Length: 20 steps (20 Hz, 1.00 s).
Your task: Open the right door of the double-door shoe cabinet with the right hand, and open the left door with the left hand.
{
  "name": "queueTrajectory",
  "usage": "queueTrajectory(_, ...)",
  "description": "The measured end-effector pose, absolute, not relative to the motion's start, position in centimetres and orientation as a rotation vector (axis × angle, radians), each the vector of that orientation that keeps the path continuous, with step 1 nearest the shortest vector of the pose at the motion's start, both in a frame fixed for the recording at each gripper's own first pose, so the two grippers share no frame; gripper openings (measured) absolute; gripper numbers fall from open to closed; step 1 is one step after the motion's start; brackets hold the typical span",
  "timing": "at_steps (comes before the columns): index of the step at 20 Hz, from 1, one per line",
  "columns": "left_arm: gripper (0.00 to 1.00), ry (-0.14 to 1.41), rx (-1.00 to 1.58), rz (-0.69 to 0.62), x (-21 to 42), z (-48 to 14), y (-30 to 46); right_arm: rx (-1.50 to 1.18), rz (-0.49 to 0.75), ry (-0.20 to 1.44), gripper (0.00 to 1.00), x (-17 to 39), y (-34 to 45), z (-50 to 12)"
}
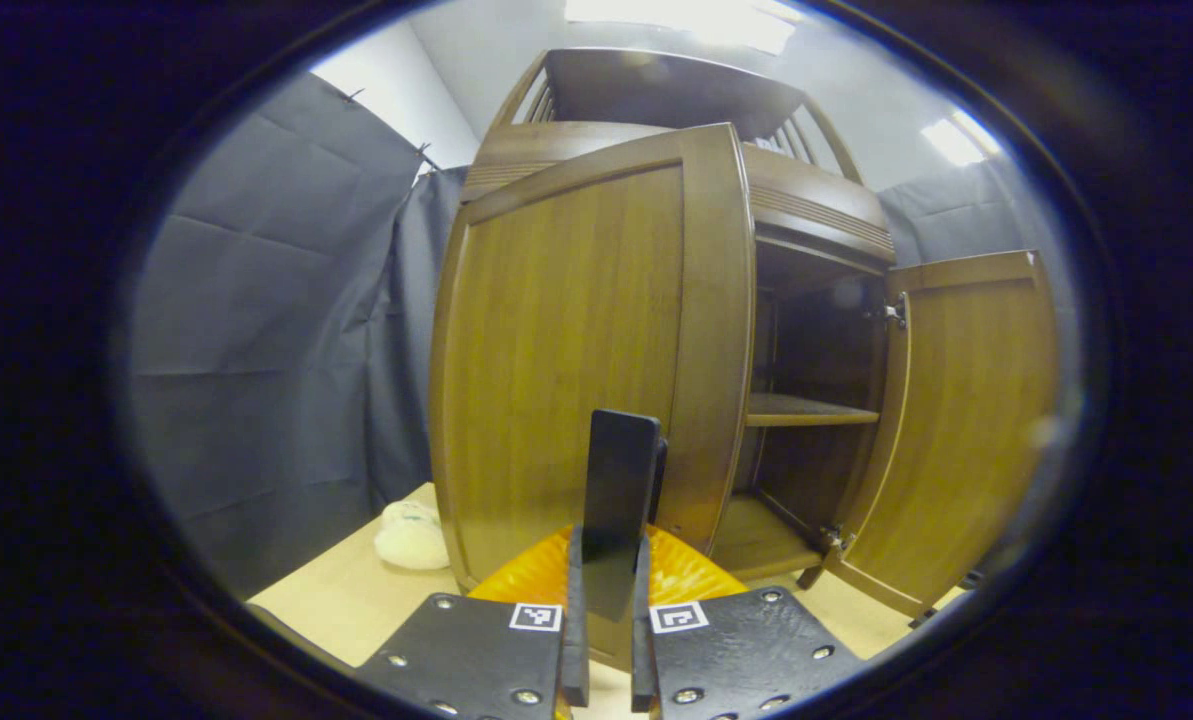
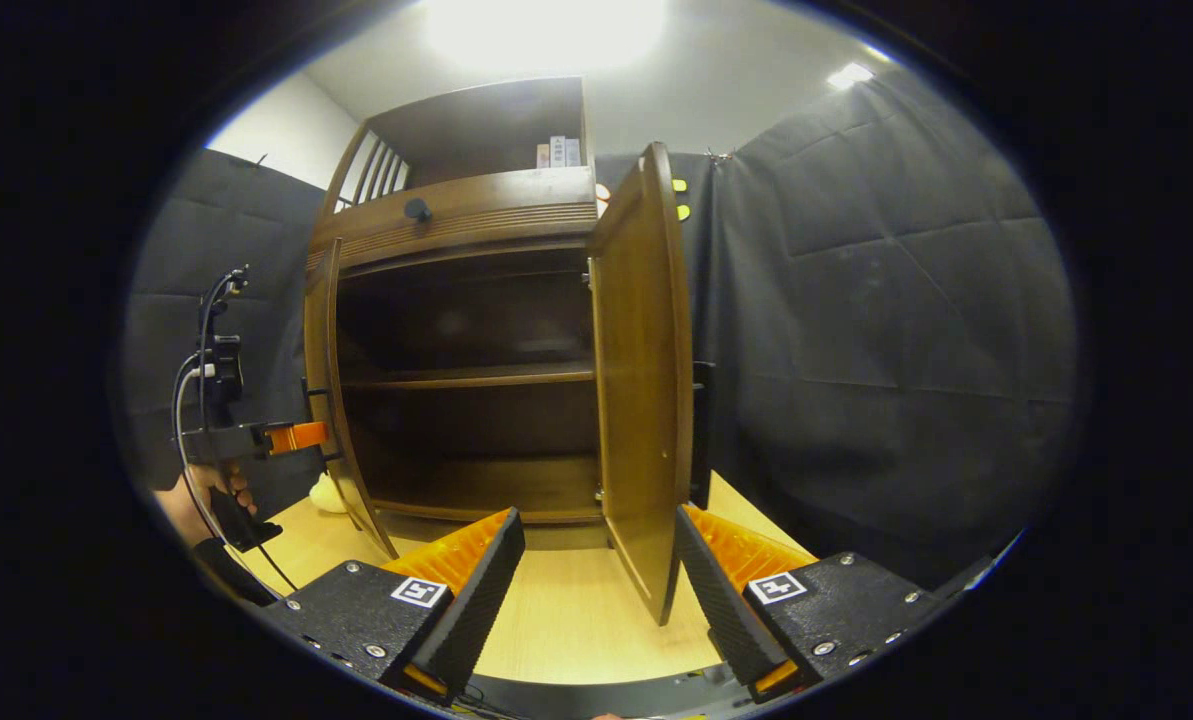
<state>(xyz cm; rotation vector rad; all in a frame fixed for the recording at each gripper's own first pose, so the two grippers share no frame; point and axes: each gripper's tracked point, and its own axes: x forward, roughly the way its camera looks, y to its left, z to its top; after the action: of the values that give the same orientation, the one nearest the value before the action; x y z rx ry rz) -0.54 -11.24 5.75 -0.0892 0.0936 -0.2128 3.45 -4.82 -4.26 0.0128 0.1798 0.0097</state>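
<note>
The brown wooden shoe cabinet stands with both doors swung out. In the left gripper view the left door is right in front of me, and my left gripper is shut on its dark upright handle. The right door hangs open beyond it. In the right gripper view the right door stands edge-on between the spread fingers of my right gripper, which is open and not pressing on it. Its dark handle shows on the door's far side. A hand holds the left gripper at the left door's edge.
Inside the cabinet are a middle shelf and a bottom board, both bare. A pale soft object lies on the light wooden floor left of the cabinet. Small boxes stand on the top rack. Dark cloth walls close in on both sides.
</note>
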Motion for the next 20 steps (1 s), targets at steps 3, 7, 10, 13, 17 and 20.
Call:
queueTrajectory(3, 0.1, 0.108, -0.108, -0.207, -0.7, 7.2, -10.0, 0.012, 0.054, 0.188, 0.92, 3.9, -3.0, -4.8)
queueTrajectory(7, 0.17, 0.115, -0.132, -0.198, -0.4, 7.8, -8.9, 0.029, 0.108, 0.199, 0.92, 4.5, -0.4, -5.3)
queueTrajectory(10, 0.09, 0.118, -0.145, -0.196, -0.5, 8.2, -8.2, 0.022, 0.144, 0.2, 0.94, 4.6, 1.1, -5.4)
queueTrajectory(13, 0.09, 0.114, -0.144, -0.177, -0.4, 8.7, -7.9, 0.015, 0.17, 0.202, 0.95, 4.6, 2.0, -5.6)
queueTrajectory(17, 0.09, 0.104, -0.128, -0.142, 0.2, 10.9, -8.0, 0.013, 0.19, 0.199, 0.94, 4.7, 2.9, -5.6)
queueTrajectory(20, 0.09, 0.099, -0.131, -0.102, -0.3, 11.0, -7.4, 0.017, 0.201, 0.207, 0.92, 4.8, 3.2, -5.9)
